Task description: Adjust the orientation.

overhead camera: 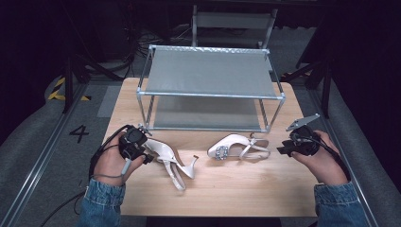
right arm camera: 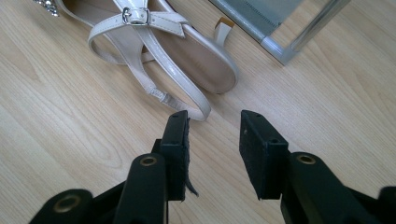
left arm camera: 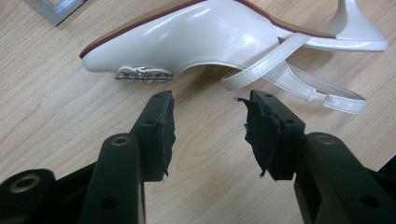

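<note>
Two white slingback heels lie on the wooden table (overhead camera: 236, 189). The left shoe (overhead camera: 165, 152) lies on its side, toe toward my left gripper (overhead camera: 147, 157). In the left gripper view this shoe (left arm camera: 201, 37) sits just beyond the open gripper (left arm camera: 208, 105), which has nothing between its pads. The right shoe (overhead camera: 231, 145) stands upright with a jewelled buckle (overhead camera: 221, 152) on its toe. My right gripper (overhead camera: 283, 150) hovers just right of its heel strap. In the right gripper view the strap (right arm camera: 154, 88) ends just ahead of the open, empty gripper (right arm camera: 214, 122).
A two-tier metal shoe rack (overhead camera: 210, 95) with grey fabric shelves stands at the back of the table, its front feet close behind both shoes. One rack foot (right arm camera: 280, 49) is near the right shoe's heel. Bare wood lies in front of the shoes.
</note>
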`<state>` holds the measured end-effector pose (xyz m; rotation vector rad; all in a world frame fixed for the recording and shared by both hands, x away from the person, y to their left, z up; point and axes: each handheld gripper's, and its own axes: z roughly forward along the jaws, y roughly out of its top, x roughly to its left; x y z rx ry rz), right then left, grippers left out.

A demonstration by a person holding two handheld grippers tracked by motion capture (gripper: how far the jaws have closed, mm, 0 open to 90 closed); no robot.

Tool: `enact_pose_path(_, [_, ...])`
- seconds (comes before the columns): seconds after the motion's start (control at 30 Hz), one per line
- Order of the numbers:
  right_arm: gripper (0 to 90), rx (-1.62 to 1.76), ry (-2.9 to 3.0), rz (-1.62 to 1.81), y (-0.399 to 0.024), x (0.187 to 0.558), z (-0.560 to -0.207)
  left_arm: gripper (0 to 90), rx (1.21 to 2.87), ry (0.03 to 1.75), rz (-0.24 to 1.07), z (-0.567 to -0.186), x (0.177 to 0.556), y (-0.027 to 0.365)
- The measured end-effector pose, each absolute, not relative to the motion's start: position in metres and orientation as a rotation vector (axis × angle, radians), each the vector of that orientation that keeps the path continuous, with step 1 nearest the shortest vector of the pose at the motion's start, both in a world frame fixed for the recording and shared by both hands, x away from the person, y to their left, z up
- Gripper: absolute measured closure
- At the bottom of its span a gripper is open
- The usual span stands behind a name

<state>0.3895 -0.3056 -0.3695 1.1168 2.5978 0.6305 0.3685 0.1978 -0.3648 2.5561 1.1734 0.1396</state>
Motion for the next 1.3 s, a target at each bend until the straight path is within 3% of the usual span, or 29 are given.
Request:
enact_pose_path(0.4, [61.6,1.131,2.602,0.646,-0.306,0.388,-0.371,45.8,2.590,1.164,0.122,-0.370,0.370,0.193])
enact_pose_path(0.9, [60.4,1.122,2.625,0.644,-0.303,0.389,-0.374,50.5,2.623,1.061,0.109,-0.384,0.374,0.183])
enact_pose_path(1.3, [58.9,1.098,2.634,0.652,-0.301,0.389,-0.377,61.5,2.655,1.040,0.045,-0.404,0.380,0.177])
